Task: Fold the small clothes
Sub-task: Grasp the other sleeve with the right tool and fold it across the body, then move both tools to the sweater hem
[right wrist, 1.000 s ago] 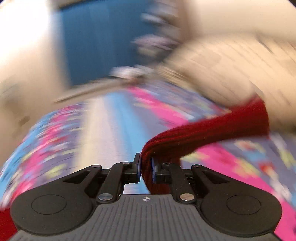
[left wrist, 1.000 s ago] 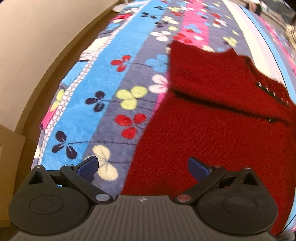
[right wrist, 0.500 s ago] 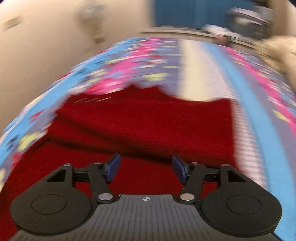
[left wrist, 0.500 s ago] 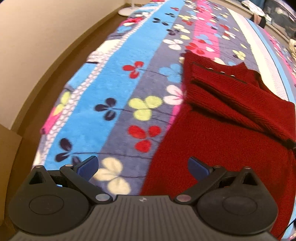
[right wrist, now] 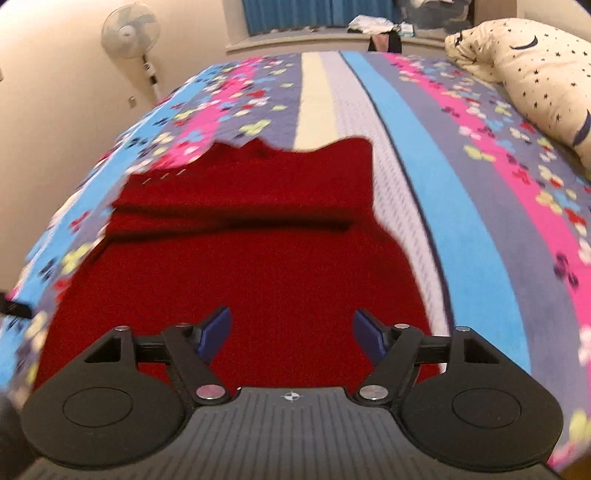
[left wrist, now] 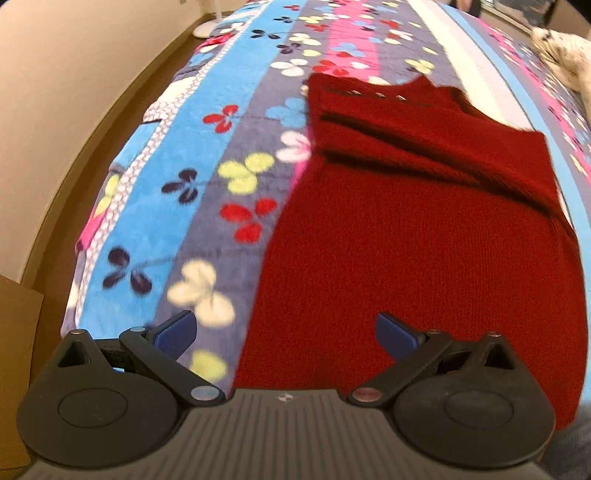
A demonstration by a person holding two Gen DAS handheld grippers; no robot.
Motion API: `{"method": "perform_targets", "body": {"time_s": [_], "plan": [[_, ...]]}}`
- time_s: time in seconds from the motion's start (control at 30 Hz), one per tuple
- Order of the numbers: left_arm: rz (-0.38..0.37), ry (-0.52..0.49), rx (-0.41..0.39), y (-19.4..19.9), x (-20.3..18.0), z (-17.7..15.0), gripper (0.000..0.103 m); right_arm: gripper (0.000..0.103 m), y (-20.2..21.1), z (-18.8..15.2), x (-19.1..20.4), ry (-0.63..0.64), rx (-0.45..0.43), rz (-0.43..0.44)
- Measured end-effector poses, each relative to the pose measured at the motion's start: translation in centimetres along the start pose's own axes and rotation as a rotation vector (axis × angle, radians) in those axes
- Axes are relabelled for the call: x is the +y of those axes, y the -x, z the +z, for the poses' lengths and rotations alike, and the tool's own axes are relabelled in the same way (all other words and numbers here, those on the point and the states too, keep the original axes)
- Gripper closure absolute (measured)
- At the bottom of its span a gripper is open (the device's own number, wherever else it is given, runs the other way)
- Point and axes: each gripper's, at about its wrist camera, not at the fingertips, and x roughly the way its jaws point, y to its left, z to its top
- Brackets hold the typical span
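A red sweater [right wrist: 240, 266] is spread on the bed [right wrist: 461, 206], sleeves folded across. Both the left gripper [left wrist: 284, 334] and the right gripper [right wrist: 291, 334], its jaws just opened, are held released above it.

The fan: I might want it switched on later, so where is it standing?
In the right wrist view the fan stands at upper left against the wall, beyond the bed's far left corner.

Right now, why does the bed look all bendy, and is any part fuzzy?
In both wrist views the fisheye lens bows the flowery blanket into a hump. In the left wrist view the near flowers and the red sweater look a bit smeared. In the right wrist view the blanket's left edge is streaked with blur, while the fan and starry pillow look sharper.
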Motion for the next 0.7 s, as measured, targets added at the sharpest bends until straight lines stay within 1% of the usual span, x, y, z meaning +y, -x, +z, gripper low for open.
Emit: {"method": "perform_targets", "body": {"time_s": [0.07, 0.2, 0.27, 0.33, 0.47, 0.7], "plan": [[-0.01, -0.02, -0.008, 1.4, -0.6, -2.0, 0.0, 0.024, 2.9, -1.7, 1.3, 0.008, -0.009, -0.011], [-0.035, -0.064, -0.032, 4.2, -1.9, -5.9, 0.0, 0.023, 7.5, -4.5, 2.9, 0.014, -0.047, -0.051], [-0.055, -0.089, -0.034, 5.2, -2.5, -7.6, 0.0, 0.021, 9.3, -5.9, 3.5, 0.029, -0.082, -0.084], [-0.062, -0.105, -0.045, 6.2, -2.8, -9.1, 0.0, 0.019, 10.9, -7.4, 4.0, 0.057, -0.104, -0.098], [-0.055, -0.122, -0.072, 7.8, -3.3, -11.6, 0.0, 0.019, 12.9, -9.4, 4.5, 0.086, -0.126, -0.101], [-0.054, -0.15, -0.098, 9.1, -3.6, -14.0, 0.0, 0.019, 14.5, -10.5, 5.0, 0.104, -0.142, -0.097]]}}
